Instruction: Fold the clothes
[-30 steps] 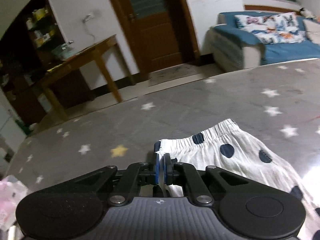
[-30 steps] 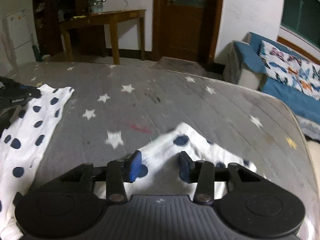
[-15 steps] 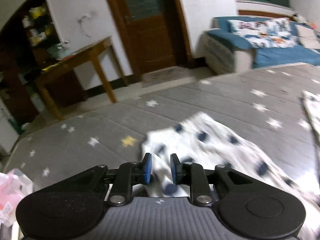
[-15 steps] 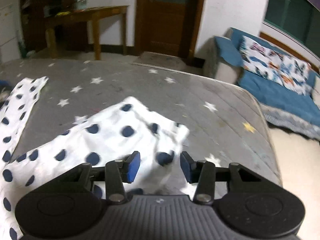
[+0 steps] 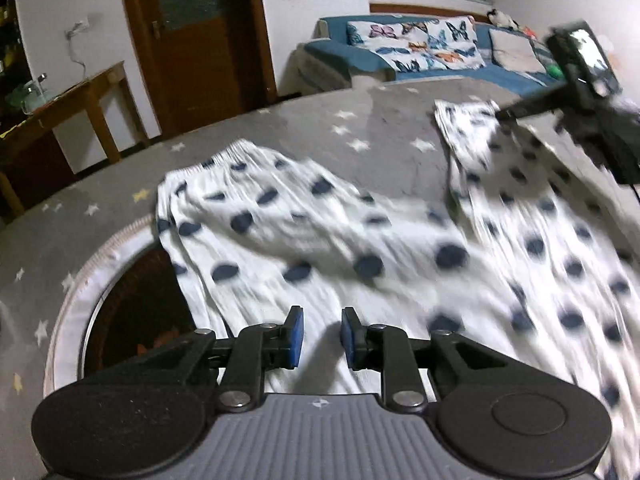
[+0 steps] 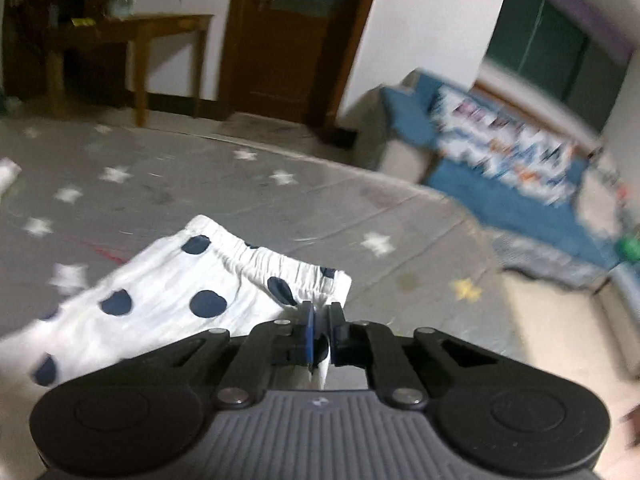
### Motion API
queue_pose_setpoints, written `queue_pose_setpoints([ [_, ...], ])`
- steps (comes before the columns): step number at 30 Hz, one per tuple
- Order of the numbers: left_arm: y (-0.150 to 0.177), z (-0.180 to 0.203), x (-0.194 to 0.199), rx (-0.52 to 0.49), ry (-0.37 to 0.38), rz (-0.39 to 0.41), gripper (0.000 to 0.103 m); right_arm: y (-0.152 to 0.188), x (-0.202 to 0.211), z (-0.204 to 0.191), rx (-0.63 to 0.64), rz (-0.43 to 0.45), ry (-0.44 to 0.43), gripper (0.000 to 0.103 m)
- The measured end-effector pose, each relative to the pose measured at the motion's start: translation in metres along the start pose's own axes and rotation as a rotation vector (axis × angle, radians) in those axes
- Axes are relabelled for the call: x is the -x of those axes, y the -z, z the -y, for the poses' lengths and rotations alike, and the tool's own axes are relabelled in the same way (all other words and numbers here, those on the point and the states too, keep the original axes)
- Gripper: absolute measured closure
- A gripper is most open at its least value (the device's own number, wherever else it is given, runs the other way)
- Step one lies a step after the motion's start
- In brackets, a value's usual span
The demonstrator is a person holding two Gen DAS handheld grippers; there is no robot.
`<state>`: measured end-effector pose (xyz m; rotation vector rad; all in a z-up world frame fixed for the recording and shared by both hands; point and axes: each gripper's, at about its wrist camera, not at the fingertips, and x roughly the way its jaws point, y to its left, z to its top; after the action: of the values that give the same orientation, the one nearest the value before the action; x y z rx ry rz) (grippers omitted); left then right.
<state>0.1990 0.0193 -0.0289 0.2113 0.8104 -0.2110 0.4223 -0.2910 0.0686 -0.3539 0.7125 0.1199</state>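
Right tongs (image 6: 320,330) pinch the elastic waistband corner of the polka-dot trousers (image 5: 360,248); left tongs (image 5: 320,336) hang spread above the cloth, gripping nothing. The trousers sprawl rumpled across the grey star-print mattress (image 5: 100,208). Beyond the mattress: blue sofa (image 5: 360,56), wooden table (image 5: 80,96), brown door (image 5: 200,40).

sofa (image 6: 516,184) motion-blurred, pattern unreadable

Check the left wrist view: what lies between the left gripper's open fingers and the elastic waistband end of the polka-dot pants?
Only the polka-dot pants' own fabric. In the left wrist view it runs unbroken from the open left gripper to the waistband, with nothing resting on it.
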Motion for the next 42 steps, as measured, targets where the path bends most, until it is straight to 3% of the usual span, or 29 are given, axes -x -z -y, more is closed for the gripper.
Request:
queue_pose_setpoints([
  [5, 0.007, 0.001, 0.007, -0.027, -0.031, 0.017, 0.079, 0.002, 0.026, 0.007, -0.029, 0.033, -0.011, 0.080],
  [9, 0.010, 0.000, 0.016, 0.004, -0.016, 0.045, 0.079, 0.018, 0.068, -0.004, -0.016, 0.033, -0.169, 0.066],
  [13, 0.016, 0.006, 0.014, 0.009, -0.016, 0.033, 0.082, 0.045, 0.103, -0.026, -0.029, 0.021, -0.338, 0.065],
  [16, 0.025, 0.003, 0.019, 0.021, -0.029, 0.033, 0.082, 0.063, 0.120, -0.038, -0.029, 0.006, -0.416, 0.065],
  [23, 0.046, -0.006, 0.036, 0.041, -0.079, 0.033, 0.085, 0.099, 0.140, -0.041, -0.048, 0.004, -0.408, 0.065],
  [33, 0.065, -0.008, 0.063, 0.063, -0.138, 0.024, 0.085, 0.123, 0.176, -0.033, -0.035, 0.005, -0.274, 0.065],
  [36, 0.062, -0.004, 0.077, 0.097, -0.110, 0.060, 0.085, 0.129, 0.199, -0.041, -0.027, 0.026, -0.352, 0.065],
  [42, 0.062, 0.027, 0.090, 0.075, -0.016, 0.096, 0.084, 0.144, 0.241, -0.077, 0.062, 0.051, -0.524, 0.061],
])
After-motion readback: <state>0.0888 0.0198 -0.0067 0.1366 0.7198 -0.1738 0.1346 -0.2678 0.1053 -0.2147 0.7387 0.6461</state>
